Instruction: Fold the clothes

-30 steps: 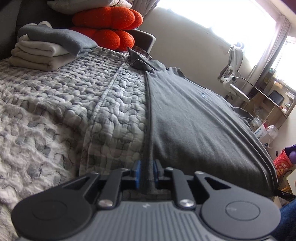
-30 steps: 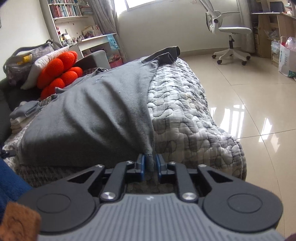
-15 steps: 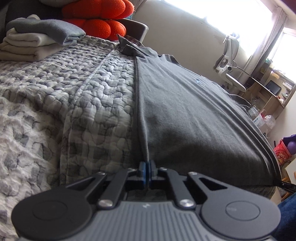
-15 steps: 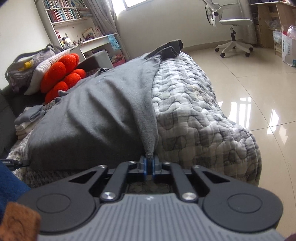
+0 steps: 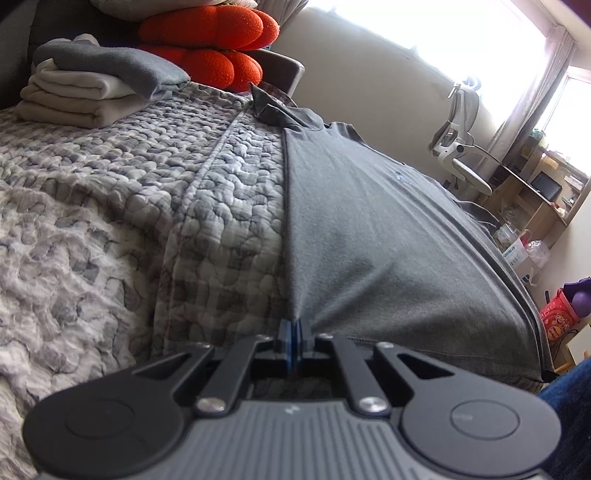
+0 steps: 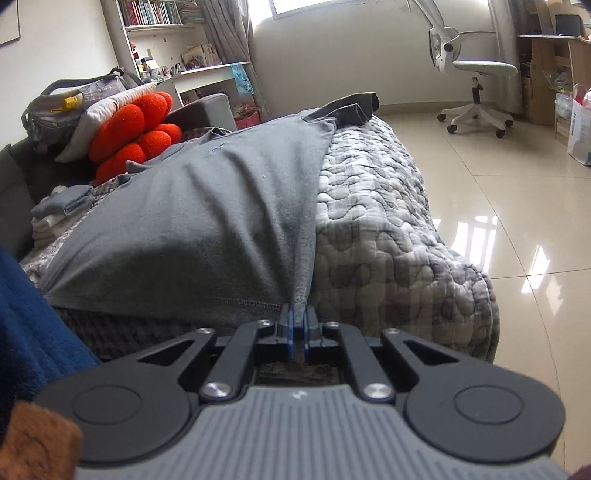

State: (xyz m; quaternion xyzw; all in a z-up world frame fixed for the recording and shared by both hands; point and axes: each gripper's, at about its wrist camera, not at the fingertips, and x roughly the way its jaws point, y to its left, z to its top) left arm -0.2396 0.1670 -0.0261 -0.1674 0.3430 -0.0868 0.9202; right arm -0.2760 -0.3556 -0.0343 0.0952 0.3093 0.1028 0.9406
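A home bedroom: quilted bed [image 6: 388,229] in the centre, bookshelf [image 6: 155,14] upper left, desk chair [image 6: 476,70] upper right

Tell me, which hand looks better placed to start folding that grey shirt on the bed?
Neither leads, probably: the left gripper and right gripper are each shut on a bottom corner of the grey shirt, so both seem set to carry the hem toward the collar.

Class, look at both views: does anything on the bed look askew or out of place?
Only slightly. The shirt's far sleeve lies crumpled at the quilt's edge, and its collar is rumpled. Both grippers pinch the hem's corners; the folded stack sits neat.
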